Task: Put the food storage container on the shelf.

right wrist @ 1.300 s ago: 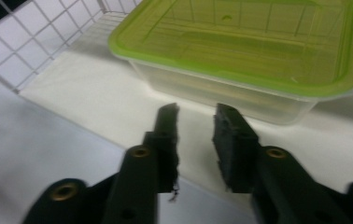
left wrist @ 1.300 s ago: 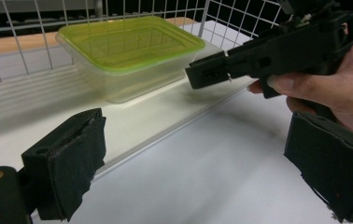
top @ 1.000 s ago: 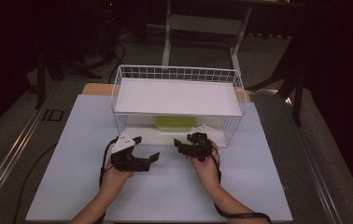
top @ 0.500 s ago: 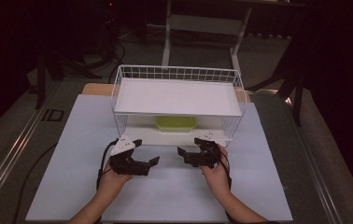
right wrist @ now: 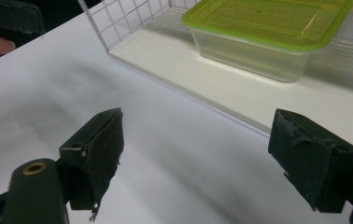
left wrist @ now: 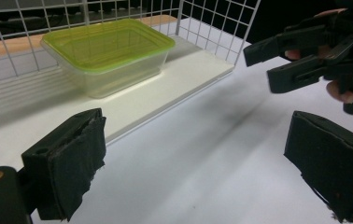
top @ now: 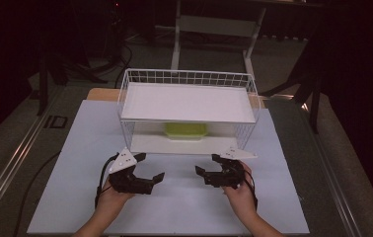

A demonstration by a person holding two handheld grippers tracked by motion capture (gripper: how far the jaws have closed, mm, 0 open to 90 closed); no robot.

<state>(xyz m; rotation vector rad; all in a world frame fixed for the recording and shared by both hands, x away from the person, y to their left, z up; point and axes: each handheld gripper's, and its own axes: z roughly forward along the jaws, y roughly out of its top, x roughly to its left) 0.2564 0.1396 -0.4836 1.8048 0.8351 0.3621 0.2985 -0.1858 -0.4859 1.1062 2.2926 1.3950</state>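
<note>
A clear container with a green lid [top: 185,131] sits on the lower shelf of a white wire rack [top: 189,76]. In front of the rack, over the white table, the left gripper [top: 154,166] and the right gripper [top: 205,164] face each other, both open with nothing between the pads. The right gripper's jaws have just opened wide and then eased in a little. In the left gripper view the container [left wrist: 107,51] lies ahead to the left of the gripper [left wrist: 198,163], with the right gripper [left wrist: 258,67] at upper right. In the right gripper view the container [right wrist: 268,32] is beyond the gripper [right wrist: 198,154].
The rack's upper shelf [top: 189,101] is a flat white board over the container. The white table top [top: 184,207] spreads around both hands. Beyond the table stand dark chairs and a metal frame [top: 214,24]. A rail [top: 7,168] runs along the left.
Both hands have drawn back from the rack toward the near edge. The right gripper also drifted right, and its jaws stand wider than a second ago.
</note>
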